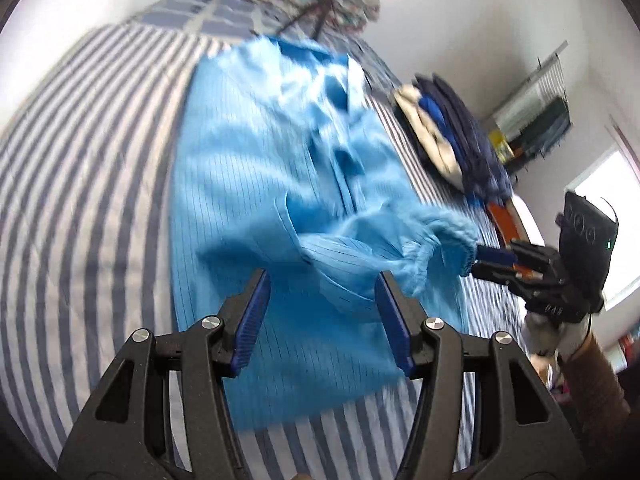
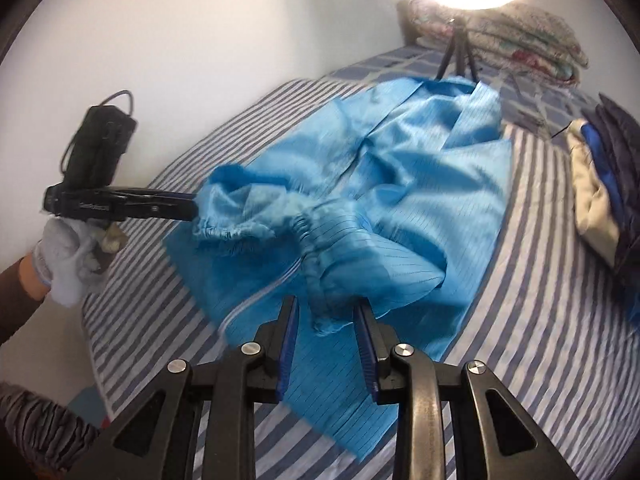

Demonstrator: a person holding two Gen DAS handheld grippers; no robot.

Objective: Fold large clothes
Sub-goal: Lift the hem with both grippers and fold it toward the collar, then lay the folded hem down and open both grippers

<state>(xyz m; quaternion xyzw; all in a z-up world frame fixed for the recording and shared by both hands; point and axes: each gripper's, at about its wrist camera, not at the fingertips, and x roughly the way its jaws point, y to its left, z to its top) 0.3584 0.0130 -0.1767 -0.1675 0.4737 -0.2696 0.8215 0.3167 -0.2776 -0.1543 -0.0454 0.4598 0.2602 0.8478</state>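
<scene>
The blue garment (image 1: 264,184) lies spread on the striped bed (image 1: 80,184). The left gripper (image 1: 322,320) has its jaws spread wide around a sleeve fold; whether they touch it is unclear. At three o'clock, the right gripper (image 1: 478,262) is pinching the elastic cuff (image 1: 448,236).

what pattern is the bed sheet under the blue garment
Blue-grey and white stripes on the bed sheet, clearest in the right wrist view.
</scene>
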